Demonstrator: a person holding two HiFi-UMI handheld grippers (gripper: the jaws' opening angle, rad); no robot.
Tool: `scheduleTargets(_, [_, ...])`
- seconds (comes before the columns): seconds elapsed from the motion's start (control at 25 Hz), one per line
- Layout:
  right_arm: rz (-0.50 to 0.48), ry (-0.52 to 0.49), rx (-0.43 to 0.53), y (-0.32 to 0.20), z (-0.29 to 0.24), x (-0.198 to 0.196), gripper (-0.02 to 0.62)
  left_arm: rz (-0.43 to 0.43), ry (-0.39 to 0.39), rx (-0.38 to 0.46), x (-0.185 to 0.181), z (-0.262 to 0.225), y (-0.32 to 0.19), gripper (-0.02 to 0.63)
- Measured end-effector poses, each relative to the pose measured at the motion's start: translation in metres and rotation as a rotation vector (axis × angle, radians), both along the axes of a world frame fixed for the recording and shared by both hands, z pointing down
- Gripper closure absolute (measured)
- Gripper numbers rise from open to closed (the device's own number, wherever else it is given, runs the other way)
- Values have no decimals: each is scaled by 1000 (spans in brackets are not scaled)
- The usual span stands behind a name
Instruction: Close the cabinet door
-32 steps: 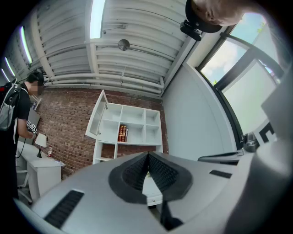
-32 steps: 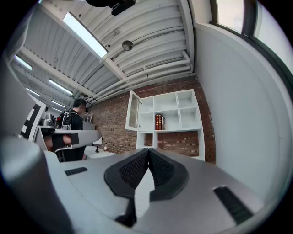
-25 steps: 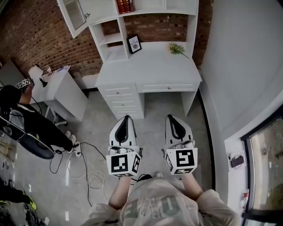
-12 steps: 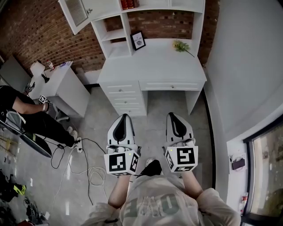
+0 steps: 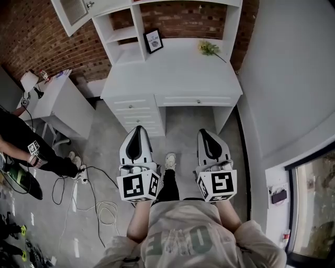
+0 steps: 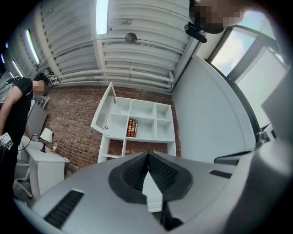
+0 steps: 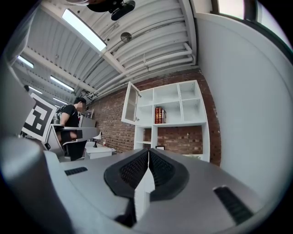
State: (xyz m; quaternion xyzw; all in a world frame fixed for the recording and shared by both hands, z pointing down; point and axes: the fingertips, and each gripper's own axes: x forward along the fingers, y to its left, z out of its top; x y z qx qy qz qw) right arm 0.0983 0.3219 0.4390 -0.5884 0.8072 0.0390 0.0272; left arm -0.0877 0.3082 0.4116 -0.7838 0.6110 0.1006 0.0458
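Observation:
The white hutch cabinet above the desk [image 5: 172, 68] has its glass door [image 5: 68, 13] swung open at the upper left; the door also shows in the left gripper view [image 6: 104, 112] and the right gripper view [image 7: 130, 103]. Both grippers are held side by side over the floor in front of the desk, well short of the cabinet. My left gripper [image 5: 137, 128] [image 6: 148, 154] is shut with nothing in it. My right gripper [image 5: 203, 132] [image 7: 149, 151] is also shut and empty, its jaws meeting at the tip.
Red books [image 6: 132, 128] stand in an open hutch shelf. A picture frame [image 5: 153, 41] and a plant sprig [image 5: 209, 48] sit on the desk. A white side table [image 5: 57, 104], a person [image 5: 21, 141] and floor cables [image 5: 99, 207] are at left; a wall [image 5: 293, 78] runs along the right.
Both grippers have moved forward toward the desk, staying shut. The desk sits closer and the open door has slid toward the top left edge of the head view.

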Motion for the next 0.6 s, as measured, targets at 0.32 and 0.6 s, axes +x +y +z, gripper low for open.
scheduleTargets(0.32, [-63, -3, -15, -130, -1, -33, 578, -10, 6, -15, -22, 3, -124, 592])
scheduleTargets(0.6, [-59, -14, 32, -289, -43, -64, 578, 0, -16, 35, -46, -41, -287, 592])
